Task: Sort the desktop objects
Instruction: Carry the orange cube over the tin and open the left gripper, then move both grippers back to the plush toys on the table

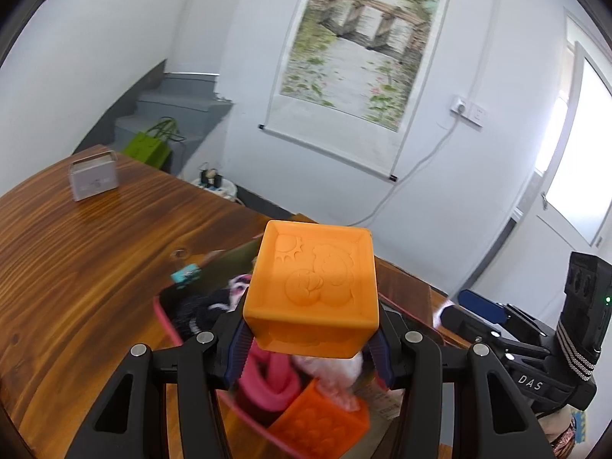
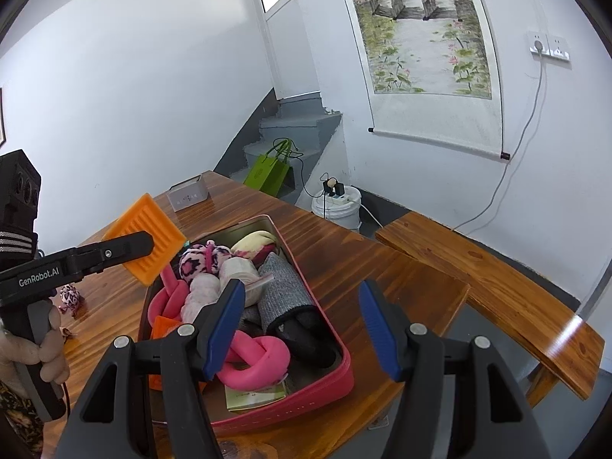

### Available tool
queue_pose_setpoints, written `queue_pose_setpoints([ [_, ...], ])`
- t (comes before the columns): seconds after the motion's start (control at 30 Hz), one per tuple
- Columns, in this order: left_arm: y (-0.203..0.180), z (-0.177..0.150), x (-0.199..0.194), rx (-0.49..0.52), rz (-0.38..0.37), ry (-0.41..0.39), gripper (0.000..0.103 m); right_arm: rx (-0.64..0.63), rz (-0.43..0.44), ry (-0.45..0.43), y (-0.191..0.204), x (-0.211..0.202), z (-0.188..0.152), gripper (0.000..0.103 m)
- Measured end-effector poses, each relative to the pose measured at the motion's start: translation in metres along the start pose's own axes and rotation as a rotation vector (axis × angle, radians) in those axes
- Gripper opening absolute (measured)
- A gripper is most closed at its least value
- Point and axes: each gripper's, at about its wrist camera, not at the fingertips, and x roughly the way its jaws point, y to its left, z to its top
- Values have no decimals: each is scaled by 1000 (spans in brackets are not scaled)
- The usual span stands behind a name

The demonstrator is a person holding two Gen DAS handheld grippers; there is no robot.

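My left gripper (image 1: pixel 311 348) is shut on an orange embossed cube (image 1: pixel 313 287) and holds it above the red tin box (image 2: pixel 329 382). The cube (image 2: pixel 147 239) also shows in the right wrist view, over the box's left end. The box holds a pink knotted rope (image 2: pixel 252 359), a second orange block (image 1: pixel 321 420), a pink spotted plush (image 2: pixel 201 262), grey socks (image 2: pixel 285 290) and pale bundles. My right gripper (image 2: pixel 302 329) is open and empty, in front of the box on its near side.
A small grey box (image 1: pixel 93 179) stands at the table's far left. A teal object (image 1: pixel 185 273) lies beside the tin. A small spotted plush (image 2: pixel 70 296) lies on the wooden table (image 1: pixel 95 267) to the left. A wooden bench (image 2: pixel 497 290) is on the right.
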Motion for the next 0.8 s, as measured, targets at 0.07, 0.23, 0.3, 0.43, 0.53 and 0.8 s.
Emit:
queue_pose_setpoints([
  [0.07,-1,0,13,17,13,27,54,4,0,5,-1,3,-1,66],
  [0.23,13,-13,46,14,68,108,56,-5,0,10,3,7,-3,66],
  [0.3,15,-14,43,11,51,108,56,-7,0,6,4,6,-3,66],
  [0.43,16,-13,29,-2,13,96,74,1,12,1,7,6,0,66],
  [0.53,14,-13,4,-6,2,26,87,-4,36,-12,15,6,6,66],
  [0.8,28,-29,-52,-64,67,-48,87,-47,110,-31,53,5,14,68],
])
